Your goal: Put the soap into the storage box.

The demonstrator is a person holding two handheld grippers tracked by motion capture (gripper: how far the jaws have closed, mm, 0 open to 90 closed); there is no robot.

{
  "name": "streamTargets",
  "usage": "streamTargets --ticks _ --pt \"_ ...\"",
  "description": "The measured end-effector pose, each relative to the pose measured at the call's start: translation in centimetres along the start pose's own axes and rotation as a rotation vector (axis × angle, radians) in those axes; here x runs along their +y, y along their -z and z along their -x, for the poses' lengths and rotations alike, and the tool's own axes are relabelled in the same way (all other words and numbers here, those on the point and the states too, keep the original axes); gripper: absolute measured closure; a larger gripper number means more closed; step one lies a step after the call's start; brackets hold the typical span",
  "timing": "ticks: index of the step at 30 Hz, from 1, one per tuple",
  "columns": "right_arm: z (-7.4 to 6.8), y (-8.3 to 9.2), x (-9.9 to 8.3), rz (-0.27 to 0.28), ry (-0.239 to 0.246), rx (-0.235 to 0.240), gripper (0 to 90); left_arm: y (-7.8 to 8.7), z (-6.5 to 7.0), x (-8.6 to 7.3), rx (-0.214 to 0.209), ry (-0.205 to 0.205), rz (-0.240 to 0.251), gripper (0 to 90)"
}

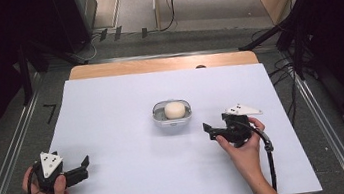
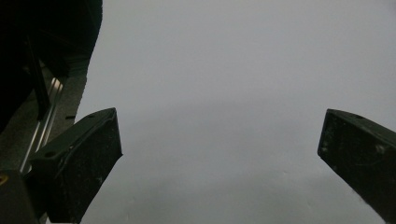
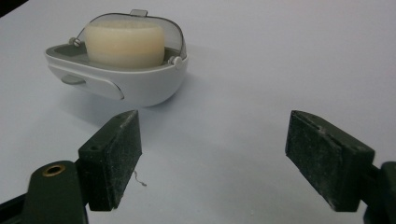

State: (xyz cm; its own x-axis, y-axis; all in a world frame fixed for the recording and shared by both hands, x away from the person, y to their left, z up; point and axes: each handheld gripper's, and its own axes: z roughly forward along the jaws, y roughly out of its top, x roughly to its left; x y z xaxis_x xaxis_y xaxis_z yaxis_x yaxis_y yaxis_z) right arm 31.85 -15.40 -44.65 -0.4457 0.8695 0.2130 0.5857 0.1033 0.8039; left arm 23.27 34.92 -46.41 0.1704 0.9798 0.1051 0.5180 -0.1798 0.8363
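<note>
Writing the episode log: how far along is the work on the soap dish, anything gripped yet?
Nothing looks done. The soap bar sits in the white soap dish with its clear lid up, mid-table. The right gripper points at the dish from beside it, jaws wide apart and empty. The left gripper is far off near the front left of the white table cover, also open. Approach, grip and any handling remain.
</note>
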Motion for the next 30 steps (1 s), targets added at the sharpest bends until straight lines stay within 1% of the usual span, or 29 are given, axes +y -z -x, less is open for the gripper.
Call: streamTargets --ticks 3,6,8,11,12,16,18,20,22,23,24,25,26,27,29,30 --pt "0.4 0.2 -0.4 -0.003 0.003 -0.006 19.0 -0.1 0.1 0.0 0.003 -0.004 -0.007 0.3" --pt "0.7 0.4 -0.7 -0.012 0.001 -0.006 19.4 -0.2 0.1 0.1 0.004 -0.005 -0.024 0.3" --pt "0.9 0.7 -1.0 -0.015 0.011 -0.015 19.6 -0.3 -0.1 0.2 0.003 0.012 -0.035 0.2" --pt "1.2 1.1 -1.2 -0.009 0.002 -0.007 19.6 -0.5 -0.4 0.2 -0.026 0.031 -0.046 0.3" --pt "1.4 1.2 -1.3 -0.005 0.004 -0.006 19.6 -0.5 -0.4 0.2 -0.029 0.028 -0.05 0.3" --pt "2.1 1.9 -1.8 -0.005 -0.006 -0.013 19.6 -0.6 -0.3 0.2 -0.017 0.019 -0.064 0.3" --pt "2.3 2.3 -2.1 -0.006 -0.004 -0.016 19.5 -0.7 -0.4 0.3 -0.009 0.037 -0.073 0.3" --pt "2.6 2.7 -2.3 -0.001 -0.004 -0.016 19.5 -1.0 -0.6 0.4 -0.009 0.057 -0.104 0.2" --pt "3.0 3.1 -2.7 0.001 -0.012 -0.019 19.5 -1.1 -0.7 0.4 -0.008 0.073 -0.115 0.2" --pt "3.2 3.3 -2.8 0.0 -0.014 -0.019 19.4 -1.1 -0.8 0.4 -0.006 0.079 -0.111 0.2" --pt "3.5 3.6 -3.0 0.002 -0.015 -0.024 19.4 -1.1 -0.7 0.4 0.001 0.077 -0.109 0.2" --pt "3.5 3.6 -3.0 0.002 -0.015 -0.024 19.4 -1.1 -0.7 0.4 0.001 0.077 -0.109 0.2" --pt "4.1 4.0 -3.5 0.006 -0.025 -0.025 19.4 -1.0 -0.6 0.4 0.007 0.067 -0.097 0.2" --pt "4.1 4.0 -3.5 0.006 -0.025 -0.025 19.4 -1.0 -0.6 0.4 0.007 0.067 -0.097 0.2" --pt "4.8 4.5 -4.1 0.002 -0.035 -0.043 19.3 -0.8 -0.5 0.3 0.012 0.061 -0.079 0.2" --pt "5.0 4.8 -4.3 0.005 -0.042 -0.044 19.3 -0.8 -0.5 0.3 0.012 0.059 -0.08 0.2"
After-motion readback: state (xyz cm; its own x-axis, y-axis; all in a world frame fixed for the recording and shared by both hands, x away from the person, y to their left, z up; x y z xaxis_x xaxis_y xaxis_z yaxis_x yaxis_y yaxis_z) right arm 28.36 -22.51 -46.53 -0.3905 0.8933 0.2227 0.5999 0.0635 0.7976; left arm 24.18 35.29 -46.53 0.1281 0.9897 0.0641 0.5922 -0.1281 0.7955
